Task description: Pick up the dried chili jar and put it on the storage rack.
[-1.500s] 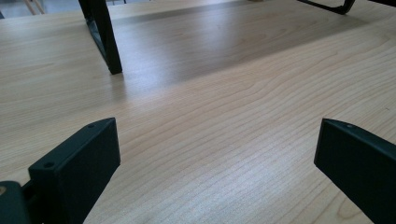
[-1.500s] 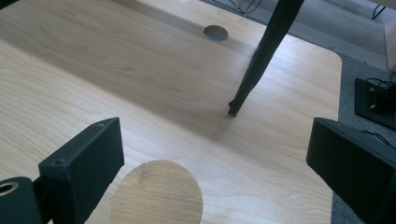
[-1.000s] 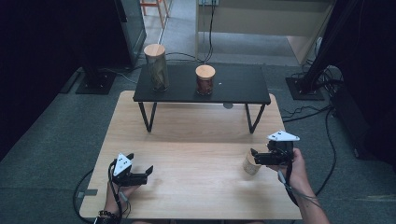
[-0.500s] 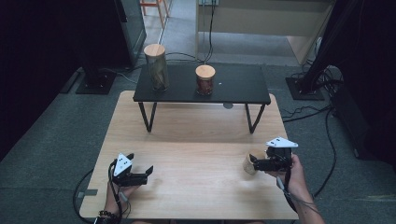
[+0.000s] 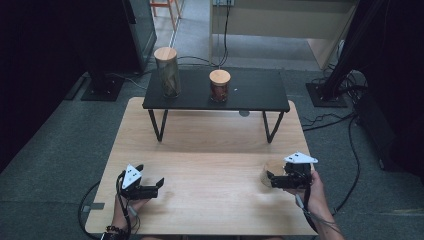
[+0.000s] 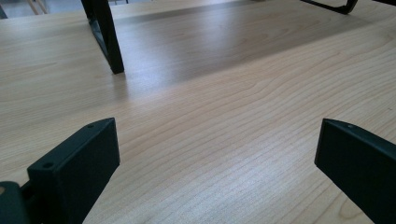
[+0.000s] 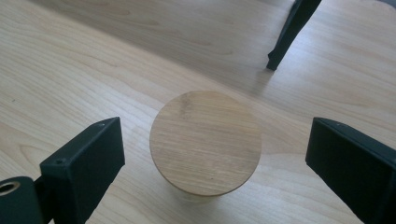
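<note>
A small jar with a round wooden lid [image 7: 205,140] stands on the wooden table at the front right [image 5: 272,173]. My right gripper [image 7: 212,163] hovers just above it, open, with one jaw on each side of the lid and not touching it; in the high view that right gripper [image 5: 272,180] sits beside the jar. At the front left my left gripper [image 5: 159,186] rests low over bare wood, open, and its own view shows my left gripper [image 6: 215,163] with nothing between its jaws.
A black low shelf [image 5: 260,95] on thin legs stands at the back of the table [image 5: 210,145]. On it are a tall glass jar with a wooden lid [image 5: 166,72] and a shorter dark jar with a wooden lid [image 5: 219,85]. Cables lie on the floor at right.
My right gripper has come down and toward the person, settling over the small jar. The left gripper has stayed in place.
</note>
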The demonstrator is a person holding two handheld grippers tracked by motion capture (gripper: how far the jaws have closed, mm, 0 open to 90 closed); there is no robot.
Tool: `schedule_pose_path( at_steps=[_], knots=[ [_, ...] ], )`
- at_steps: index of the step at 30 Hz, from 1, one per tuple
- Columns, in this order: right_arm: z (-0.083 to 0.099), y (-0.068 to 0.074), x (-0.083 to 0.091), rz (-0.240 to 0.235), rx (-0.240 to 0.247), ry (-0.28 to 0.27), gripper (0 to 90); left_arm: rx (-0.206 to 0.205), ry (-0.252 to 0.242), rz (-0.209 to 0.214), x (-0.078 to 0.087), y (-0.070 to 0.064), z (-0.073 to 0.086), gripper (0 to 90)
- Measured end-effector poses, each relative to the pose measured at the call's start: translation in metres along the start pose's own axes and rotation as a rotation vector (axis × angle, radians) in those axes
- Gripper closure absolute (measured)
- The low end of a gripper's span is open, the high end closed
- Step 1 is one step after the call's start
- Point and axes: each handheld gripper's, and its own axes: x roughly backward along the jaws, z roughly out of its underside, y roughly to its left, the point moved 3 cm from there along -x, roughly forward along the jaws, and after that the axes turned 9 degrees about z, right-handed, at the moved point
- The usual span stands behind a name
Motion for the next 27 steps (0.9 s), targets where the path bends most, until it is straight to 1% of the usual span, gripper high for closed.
schedule_pose_path(
  at_steps=[11,15,17,27],
  knots=[
    [0.011,0.003,-0.010,-0.008,-0.005,0.019,4.2,0.003,0.002,-0.003,0.000,0.000,0.000,0.0],
    [0.014,0.004,-0.013,0.000,-0.009,0.023,4.2,0.003,0.002,-0.003,0.001,0.000,0.000,0.0],
    [0.018,0.004,-0.015,0.003,-0.024,0.028,4.2,0.003,0.004,-0.003,0.000,0.000,-0.001,0.0],
    [0.029,0.003,-0.023,-0.012,-0.037,0.043,4.2,-0.012,0.012,-0.006,-0.001,-0.002,-0.001,0.0]
  ],
)
